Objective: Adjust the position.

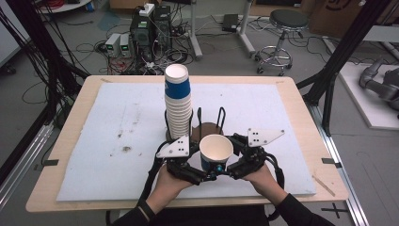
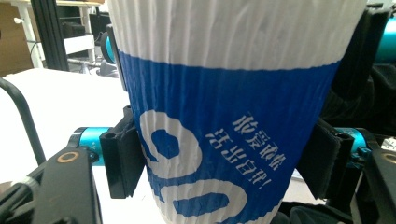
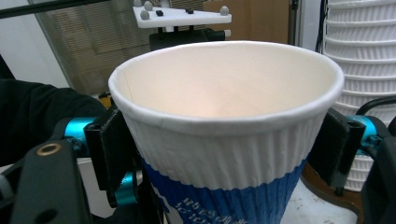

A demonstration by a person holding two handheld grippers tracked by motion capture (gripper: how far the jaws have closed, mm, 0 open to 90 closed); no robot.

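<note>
A single white-and-blue ribbed paper cup (image 1: pixel 216 149) stands upright and empty near the table's front middle, held from both sides. My left gripper (image 1: pixel 200 173) is shut on its lower blue band (image 2: pixel 224 93), with the pads (image 2: pixel 120 161) pressed against its sides. From the other side my right gripper (image 1: pixel 237 165) is shut on the same cup (image 3: pixel 224 88), its pads (image 3: pixel 109 149) clamping the white part just under the rim. A tall stack of matching cups (image 1: pixel 178 101) rises just behind the held cup; the stack (image 3: pixel 355 56) also stands at the right edge of the right gripper view.
A cup holder of black wire loops on a round brown base (image 1: pixel 209 126) sits right behind the held cup, with the stack in its left slot. A white foam mat (image 1: pixel 117 122) covers the wooden table (image 1: pixel 61 136). A stool (image 1: pixel 282 28) and electronics stand on the floor beyond.
</note>
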